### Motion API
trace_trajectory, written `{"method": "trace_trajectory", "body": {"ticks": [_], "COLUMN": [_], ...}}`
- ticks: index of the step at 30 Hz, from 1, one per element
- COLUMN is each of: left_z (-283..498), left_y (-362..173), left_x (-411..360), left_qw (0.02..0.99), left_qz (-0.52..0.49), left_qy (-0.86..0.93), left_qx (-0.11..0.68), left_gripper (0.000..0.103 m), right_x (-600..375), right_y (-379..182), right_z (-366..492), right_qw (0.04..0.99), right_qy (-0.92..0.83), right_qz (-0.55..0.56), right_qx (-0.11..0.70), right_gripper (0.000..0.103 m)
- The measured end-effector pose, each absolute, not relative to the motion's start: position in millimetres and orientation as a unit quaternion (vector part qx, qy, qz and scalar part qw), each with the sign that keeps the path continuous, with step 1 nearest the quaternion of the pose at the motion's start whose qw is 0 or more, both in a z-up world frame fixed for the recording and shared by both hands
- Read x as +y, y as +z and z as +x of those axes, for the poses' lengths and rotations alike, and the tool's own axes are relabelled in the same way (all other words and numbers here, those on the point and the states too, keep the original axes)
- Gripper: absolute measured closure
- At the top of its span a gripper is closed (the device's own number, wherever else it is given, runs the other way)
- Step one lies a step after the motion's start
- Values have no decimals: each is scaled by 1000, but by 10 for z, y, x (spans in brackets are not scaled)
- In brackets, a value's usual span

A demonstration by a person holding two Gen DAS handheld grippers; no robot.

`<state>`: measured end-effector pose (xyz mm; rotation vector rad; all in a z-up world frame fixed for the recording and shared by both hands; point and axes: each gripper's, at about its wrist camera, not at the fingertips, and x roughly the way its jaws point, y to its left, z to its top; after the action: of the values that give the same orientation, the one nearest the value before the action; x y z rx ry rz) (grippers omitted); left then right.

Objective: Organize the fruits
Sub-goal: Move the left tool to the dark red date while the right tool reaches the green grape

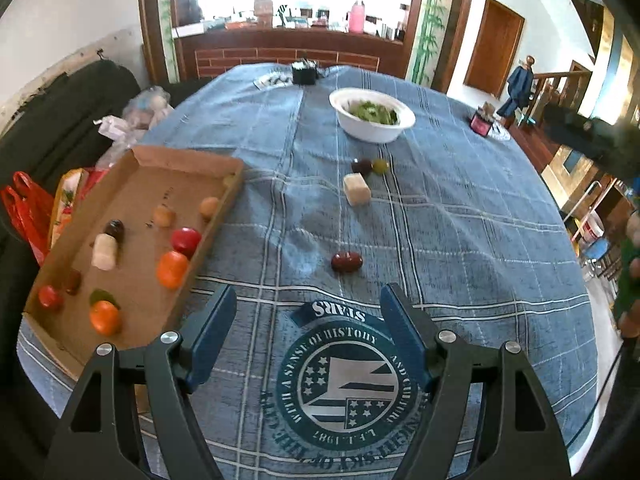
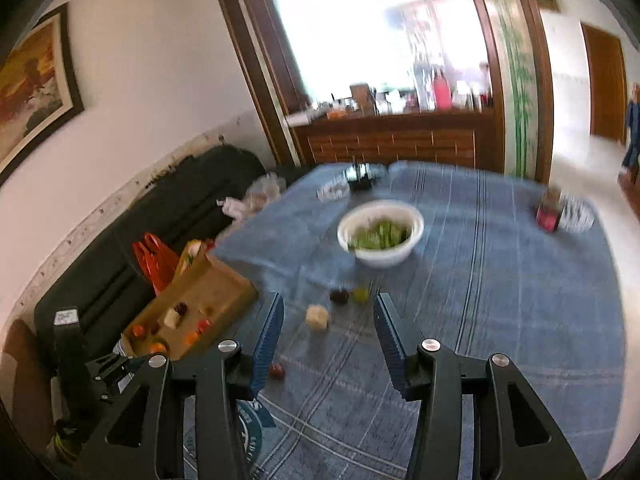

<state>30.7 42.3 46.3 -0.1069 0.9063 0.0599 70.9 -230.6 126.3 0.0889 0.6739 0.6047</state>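
Left gripper and right gripper: fingers released, nothing between them. Several fruits lie in the cardboard tray; a dark red fruit rests on the tabletop beside it, near the left gripper.

A shallow cardboard tray is lying at the left edge of the desk, holding orange, red, tan and dark fruits and one pale block. Outside it, a dark red fruit, a pale block, a dark fruit and a green fruit are sitting on the cloth.
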Motion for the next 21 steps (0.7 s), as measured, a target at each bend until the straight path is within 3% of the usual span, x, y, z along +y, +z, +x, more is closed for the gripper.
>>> {"method": "trace_trajectory", "body": {"ticks": [21], "left_z": [883], "left_y": [47], "left_x": [116], "left_qw": [880], "left_qz": [-39], "left_qy": [-6], "left_qx": [473], "left_gripper": [29], "right_x": [-2137], "right_y": [430], "right_z": [1406], "right_qw": [867], "right_qy": [296], "right_qz": [74], "right_qx": [394], "right_gripper": [55]}}
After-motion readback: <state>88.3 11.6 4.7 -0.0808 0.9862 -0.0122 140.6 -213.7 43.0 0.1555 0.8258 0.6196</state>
